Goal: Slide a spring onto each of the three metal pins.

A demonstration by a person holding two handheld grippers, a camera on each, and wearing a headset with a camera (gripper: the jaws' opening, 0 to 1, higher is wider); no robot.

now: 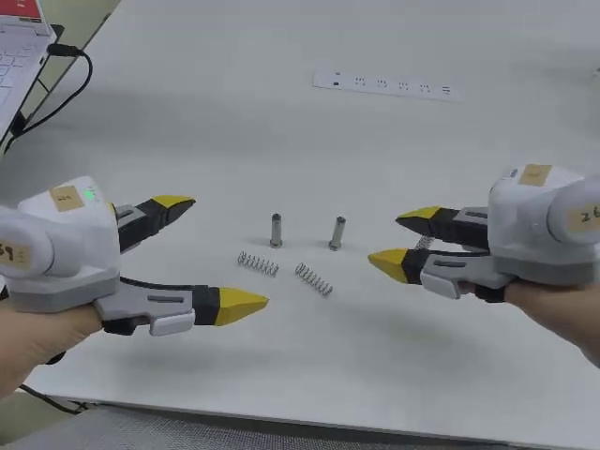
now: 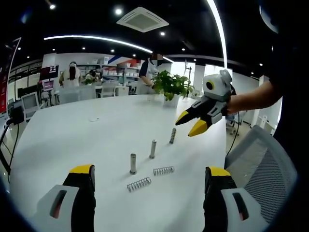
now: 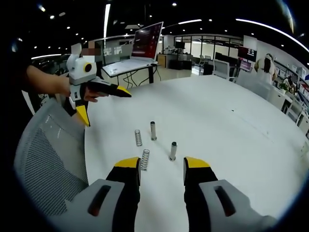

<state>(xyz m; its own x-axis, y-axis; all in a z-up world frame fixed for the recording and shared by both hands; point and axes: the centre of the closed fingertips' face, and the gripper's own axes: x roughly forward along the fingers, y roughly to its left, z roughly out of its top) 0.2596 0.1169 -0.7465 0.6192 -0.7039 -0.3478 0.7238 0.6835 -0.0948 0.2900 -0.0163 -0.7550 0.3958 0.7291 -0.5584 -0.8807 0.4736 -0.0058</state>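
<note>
Head view gives me the white surface (image 1: 187, 122) with both tools hovering over it: the left gripper (image 1: 216, 251) with its jaws spread wide, the right gripper (image 1: 398, 239) with its jaws apart too, somewhat narrower. Neither holds anything. Between them stand the left pin (image 1: 276, 230) and the right pin (image 1: 337, 232), both upright and bare. Just on the near side of them lie the left spring (image 1: 258, 264) and the right spring (image 1: 314, 278), flat on the surface. In the left gripper view a third pin (image 2: 173, 136) stands further right, close to the right gripper, and looks already sleeved with a coil, though it's too small to be sure. My worry is that the springs are thin and round, so an off-centre pinch could send one rolling or popping out of the jaws. The pins also seem to stand free, and a jaw tip brushing one could topple it.
</note>
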